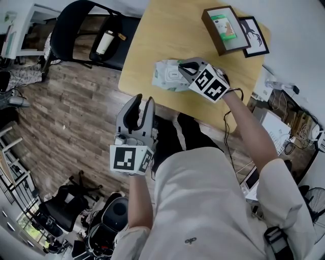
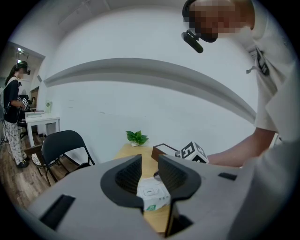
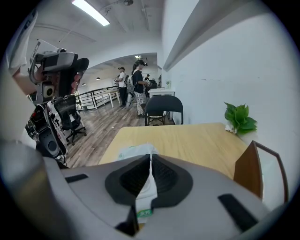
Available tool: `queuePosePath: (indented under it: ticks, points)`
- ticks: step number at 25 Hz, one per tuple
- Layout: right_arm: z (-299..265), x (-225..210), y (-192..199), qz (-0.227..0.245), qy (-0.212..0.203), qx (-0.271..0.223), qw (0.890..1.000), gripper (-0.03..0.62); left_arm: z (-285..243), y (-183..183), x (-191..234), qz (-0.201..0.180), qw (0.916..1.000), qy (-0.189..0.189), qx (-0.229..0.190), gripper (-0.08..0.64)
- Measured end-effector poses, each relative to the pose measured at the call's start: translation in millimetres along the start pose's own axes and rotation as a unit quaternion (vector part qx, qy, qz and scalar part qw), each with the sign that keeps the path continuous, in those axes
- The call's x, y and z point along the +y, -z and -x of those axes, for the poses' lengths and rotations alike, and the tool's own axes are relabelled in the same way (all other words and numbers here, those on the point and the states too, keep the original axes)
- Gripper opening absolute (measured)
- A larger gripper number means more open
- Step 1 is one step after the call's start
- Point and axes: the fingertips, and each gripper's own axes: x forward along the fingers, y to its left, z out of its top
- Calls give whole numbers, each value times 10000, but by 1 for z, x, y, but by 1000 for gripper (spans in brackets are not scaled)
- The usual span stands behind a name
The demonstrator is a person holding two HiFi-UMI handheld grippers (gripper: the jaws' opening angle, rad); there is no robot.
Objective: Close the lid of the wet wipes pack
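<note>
1. Here, in the head view, the right gripper [image 1: 192, 70] covers the right end of the soft white pack [image 1: 168, 76], which lies near the edge of the wooden table [image 1: 152, 30]. The left gripper [image 1: 143, 101] hangs off the table, apart from the pack.
2. Left gripper view: the ribbed dark jaws are spread and empty. The pack lies beyond them, and its lid [image 2: 150, 191] seems flat.
3. Right gripper view: the jaws are nearly together, pinching the pack's crinkled film. The gripper's body hides the pack's near part.

A: What's upper left in the head view?
B: A black chair [image 1: 70, 29] on a plank floor [image 1: 66, 117].
A: Walls?
B: White wall [image 2: 140, 101]; a ceiling strip light [image 3: 91, 11] upper left of the right gripper view.
</note>
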Motion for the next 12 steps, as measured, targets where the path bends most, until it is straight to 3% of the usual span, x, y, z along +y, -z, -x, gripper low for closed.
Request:
queuePosePath:
  ticks: [12]
  points:
    - [0, 19, 6, 30, -209, 4, 9998, 14, -1, -1, -3, -13, 10000, 51, -36, 109]
